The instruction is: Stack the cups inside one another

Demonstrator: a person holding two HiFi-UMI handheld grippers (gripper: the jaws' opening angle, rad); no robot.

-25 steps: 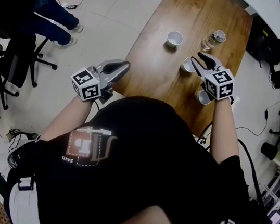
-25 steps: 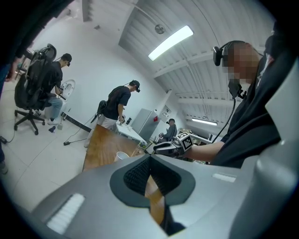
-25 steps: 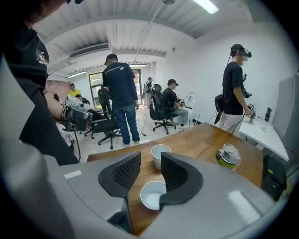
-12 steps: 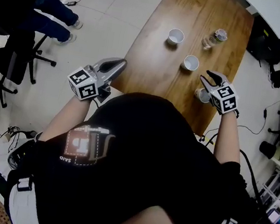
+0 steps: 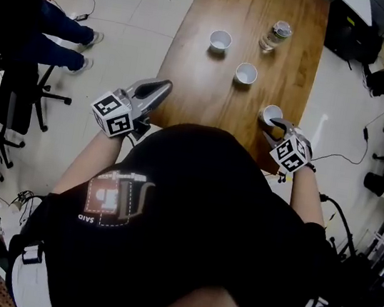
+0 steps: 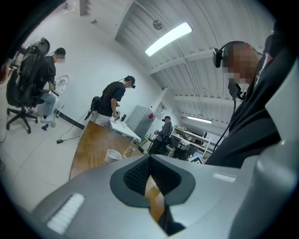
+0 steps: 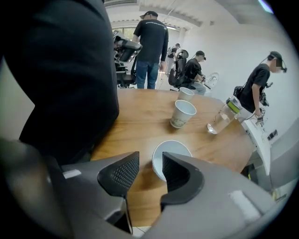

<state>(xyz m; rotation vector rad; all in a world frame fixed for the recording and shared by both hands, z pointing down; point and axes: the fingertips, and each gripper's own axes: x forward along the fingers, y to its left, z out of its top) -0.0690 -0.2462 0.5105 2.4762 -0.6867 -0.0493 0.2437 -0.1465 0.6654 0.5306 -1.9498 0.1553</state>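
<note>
Within the last second the right gripper (image 7: 148, 170) has swung off the middle paper cup (image 5: 246, 73) and dropped towards the person, onto the nearest paper cup (image 5: 271, 115) by the wooden table's (image 5: 208, 94) near edge, and its jaws have just been opening; they now stand wide apart and grip nothing, with only bare table in the gap and the cup's rim just beyond one pad. That reads as lining up the first pick, all three cups, the far one (image 5: 221, 40) included, standing separate and unstacked. The left gripper (image 5: 160, 88) hangs off the table's side, closed and empty. The cups' faint print and the clear bottle's (image 5: 275, 36) label are unreadable
</note>
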